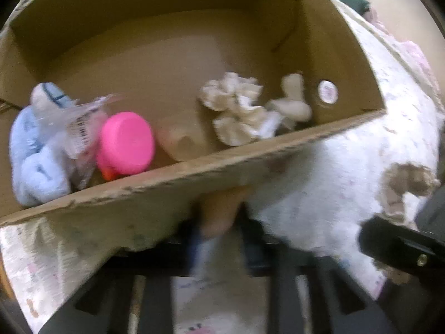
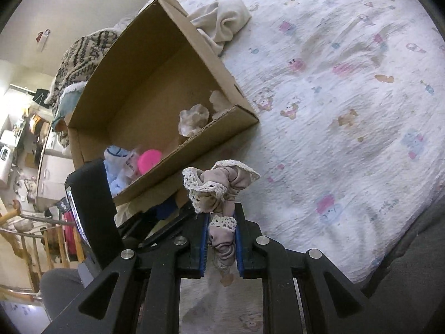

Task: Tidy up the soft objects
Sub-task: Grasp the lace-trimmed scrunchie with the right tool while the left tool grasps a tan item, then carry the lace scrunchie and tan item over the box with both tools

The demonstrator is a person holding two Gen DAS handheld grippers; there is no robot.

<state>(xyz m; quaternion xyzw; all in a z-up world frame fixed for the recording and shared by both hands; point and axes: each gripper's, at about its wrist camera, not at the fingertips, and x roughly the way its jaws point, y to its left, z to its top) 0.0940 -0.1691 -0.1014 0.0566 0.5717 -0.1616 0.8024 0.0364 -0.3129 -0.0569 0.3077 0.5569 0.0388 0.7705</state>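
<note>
An open cardboard box (image 1: 194, 172) lies on a patterned bedsheet. Inside are a light blue plush (image 1: 33, 150), a pink round lid (image 1: 126, 142), a cream scrunchie (image 1: 236, 111) and a white soft piece (image 1: 294, 103). My left gripper (image 1: 219, 222) is at the box's near wall; the view is blurred and a tan thing (image 1: 222, 208) sits between its fingers. My right gripper (image 2: 222, 222) is shut on a beige lace-trimmed scrunchie (image 2: 219, 186), held above the sheet just right of the box (image 2: 155, 83). That scrunchie also shows in the left wrist view (image 1: 403, 186).
The bedsheet (image 2: 333, 97) spreads wide to the right. A cream cloth (image 2: 222, 22) lies behind the box. A knitted patterned item (image 2: 83, 53) is piled at the box's far left. Room furniture lies beyond the bed's edge on the left.
</note>
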